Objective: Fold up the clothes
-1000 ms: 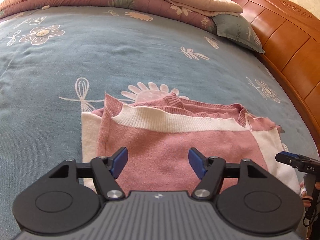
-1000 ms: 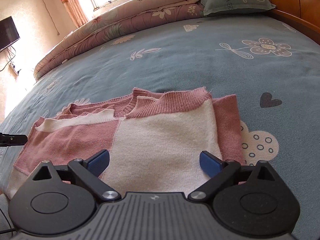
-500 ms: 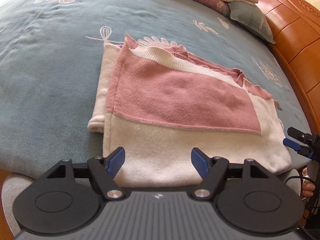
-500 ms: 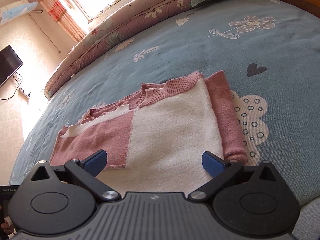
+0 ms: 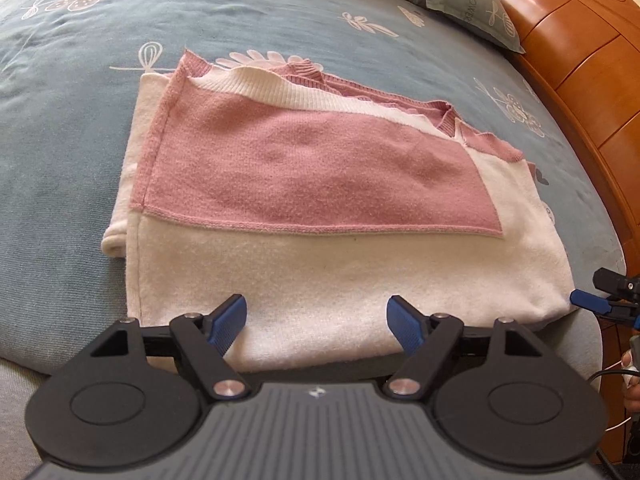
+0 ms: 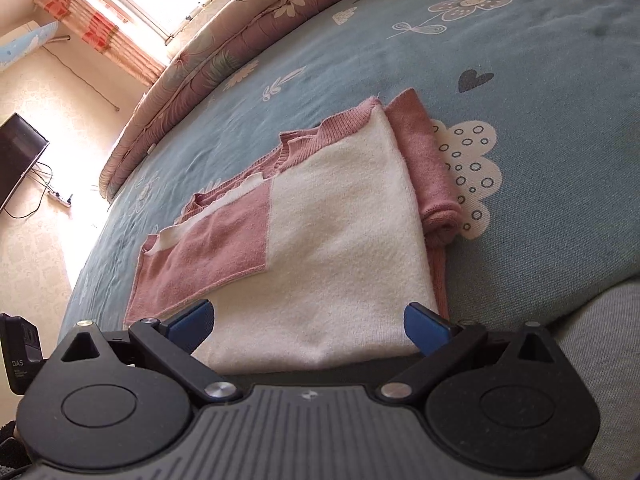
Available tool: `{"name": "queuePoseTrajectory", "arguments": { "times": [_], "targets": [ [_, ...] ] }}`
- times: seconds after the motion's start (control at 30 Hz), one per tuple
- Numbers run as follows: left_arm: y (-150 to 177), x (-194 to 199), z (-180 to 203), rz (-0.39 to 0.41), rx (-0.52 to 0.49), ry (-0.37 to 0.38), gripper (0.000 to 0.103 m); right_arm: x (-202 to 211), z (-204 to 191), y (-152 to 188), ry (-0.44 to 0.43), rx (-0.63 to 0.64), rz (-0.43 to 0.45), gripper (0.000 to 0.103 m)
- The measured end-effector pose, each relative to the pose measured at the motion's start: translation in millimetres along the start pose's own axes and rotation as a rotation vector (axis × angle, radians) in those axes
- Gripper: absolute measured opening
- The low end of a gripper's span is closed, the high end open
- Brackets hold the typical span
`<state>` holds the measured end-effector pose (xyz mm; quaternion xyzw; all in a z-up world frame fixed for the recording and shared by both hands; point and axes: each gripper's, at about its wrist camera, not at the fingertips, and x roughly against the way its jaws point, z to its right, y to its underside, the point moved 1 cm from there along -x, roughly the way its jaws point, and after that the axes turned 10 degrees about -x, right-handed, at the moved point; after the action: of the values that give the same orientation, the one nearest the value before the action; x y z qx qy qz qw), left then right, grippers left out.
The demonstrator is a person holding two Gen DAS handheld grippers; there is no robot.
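A home bedroom: bed [image 5: 280, 20], pillow [image 5: 468, 8], curtained window [image 6: 168, 4], television [image 6: 18, 160].

You've got a pink-and-cream knitted sweater [image 5: 320, 184] in front of you: soft, fuzzy matt wool-like cloth, ribbed at the cream hem band and the pink collar, with a stitched edge along the pink panel. Under it lies the blue floral bed sheet [image 5: 60, 184], a matt woven cloth with a fine grain. At your right stands the orange-brown wooden headboard [image 5: 580, 60], smooth and glossy with carved trim. Your left hand-held gripper [image 5: 316, 322] looks like matt black plastic, its blue pads [image 5: 228, 320] ridged, its pivot pins shiny metal. The right hand-held gripper [image 6: 310, 326] is the same make.
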<state>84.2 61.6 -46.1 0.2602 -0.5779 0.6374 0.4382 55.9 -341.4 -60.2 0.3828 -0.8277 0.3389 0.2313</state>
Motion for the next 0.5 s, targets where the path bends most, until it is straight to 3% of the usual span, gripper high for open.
{"name": "queuePoseTrajectory", "arguments": {
  "times": [0.17, 0.33, 0.43, 0.5],
  "targets": [
    [-5, 3, -5, -0.004, 0.005, -0.002, 0.079, -13, -2, -2, 0.04, 0.022, -0.026, 0.103],
    [-32, 12, -1, 0.033, -0.07, -0.03, 0.079, -21, -40, -16, 0.061, 0.207, 0.038, 0.103],
    [-57, 15, 5, 0.086, -0.097, 0.011, 0.079, -37, -59, -27, 0.079, 0.312, 0.072, 0.103],
    [-71, 12, 12, 0.116, -0.109, 0.049, 0.08, -56, -65, -29, 0.139, 0.368, 0.07, 0.103]
  ]
}}
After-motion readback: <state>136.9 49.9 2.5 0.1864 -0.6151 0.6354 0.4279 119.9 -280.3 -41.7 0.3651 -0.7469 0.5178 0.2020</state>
